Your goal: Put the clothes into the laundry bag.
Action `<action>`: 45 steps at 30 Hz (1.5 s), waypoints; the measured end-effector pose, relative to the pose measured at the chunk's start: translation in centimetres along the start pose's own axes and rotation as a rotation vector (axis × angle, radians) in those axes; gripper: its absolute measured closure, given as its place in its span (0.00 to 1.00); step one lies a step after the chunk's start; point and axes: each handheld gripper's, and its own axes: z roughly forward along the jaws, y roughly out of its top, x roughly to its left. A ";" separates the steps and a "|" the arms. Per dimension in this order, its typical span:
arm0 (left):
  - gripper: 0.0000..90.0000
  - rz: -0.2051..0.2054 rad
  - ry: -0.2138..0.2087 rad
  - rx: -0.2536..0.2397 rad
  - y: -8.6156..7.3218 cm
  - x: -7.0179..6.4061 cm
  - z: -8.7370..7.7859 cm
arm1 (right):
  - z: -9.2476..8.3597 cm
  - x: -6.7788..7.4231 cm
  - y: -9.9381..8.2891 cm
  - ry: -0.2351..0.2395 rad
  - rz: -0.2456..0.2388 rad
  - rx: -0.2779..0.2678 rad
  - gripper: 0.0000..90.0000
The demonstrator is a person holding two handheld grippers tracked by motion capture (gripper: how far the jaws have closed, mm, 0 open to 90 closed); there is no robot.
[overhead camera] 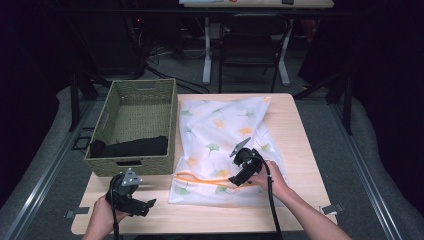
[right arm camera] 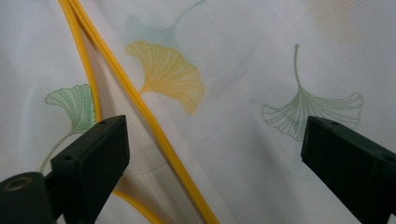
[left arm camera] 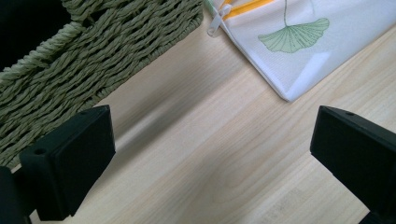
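A white mesh laundry bag point(overhead camera: 225, 145) with green and yellow ginkgo leaves and an orange zipper point(overhead camera: 200, 178) lies flat on the wooden table point(overhead camera: 300, 130). My right gripper point(overhead camera: 235, 181) hovers over the bag's near end, jaws open, right above the zipper point(right arm camera: 140, 107). My left gripper point(overhead camera: 147, 205) is open near the table's front left, over bare wood, with the bag's corner point(left arm camera: 289, 42) and its zipper pull point(left arm camera: 214, 25) just ahead. A woven green basket point(overhead camera: 135, 125) holds dark folded cloth point(overhead camera: 132, 146).
The basket wall point(left arm camera: 70, 79) stands close on the left of my left gripper. Bare table point(overhead camera: 215, 217) runs along the front edge. A chair and a desk frame stand beyond the table's far edge.
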 end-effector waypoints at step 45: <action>0.00 0.011 -0.008 0.014 0.0 0.0 0.1 | 1.3 -0.8 0.3 0.007 0.040 0.017 0.56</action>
